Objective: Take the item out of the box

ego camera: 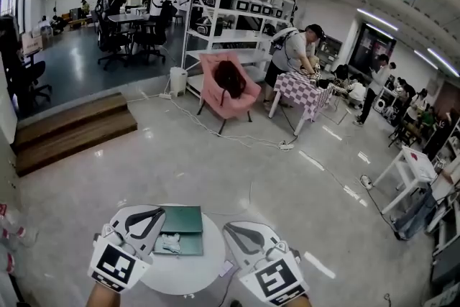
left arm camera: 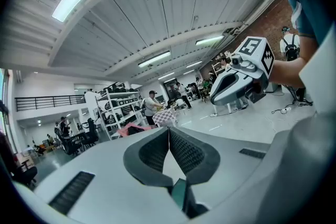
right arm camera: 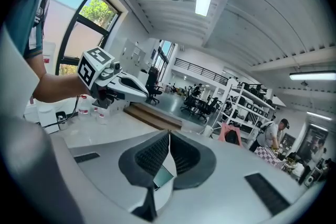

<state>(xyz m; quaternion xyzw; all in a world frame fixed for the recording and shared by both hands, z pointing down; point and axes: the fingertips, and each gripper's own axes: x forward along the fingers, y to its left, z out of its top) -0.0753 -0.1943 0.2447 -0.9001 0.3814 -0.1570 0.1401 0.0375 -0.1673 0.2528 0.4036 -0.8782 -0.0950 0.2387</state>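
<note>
Head view: hand-held grippers (ego camera: 149,216) (ego camera: 234,231) closed, empty.

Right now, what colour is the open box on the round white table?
Dark green. The flat open box shows best in the head view.

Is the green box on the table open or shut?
Open: the box has its lid folded back in the head view, and a pale item shows inside.

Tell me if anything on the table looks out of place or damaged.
Nothing stands out. The green box lies open on the round white table with a pale item inside; the left gripper and right gripper flank it, both shut and empty.
</note>
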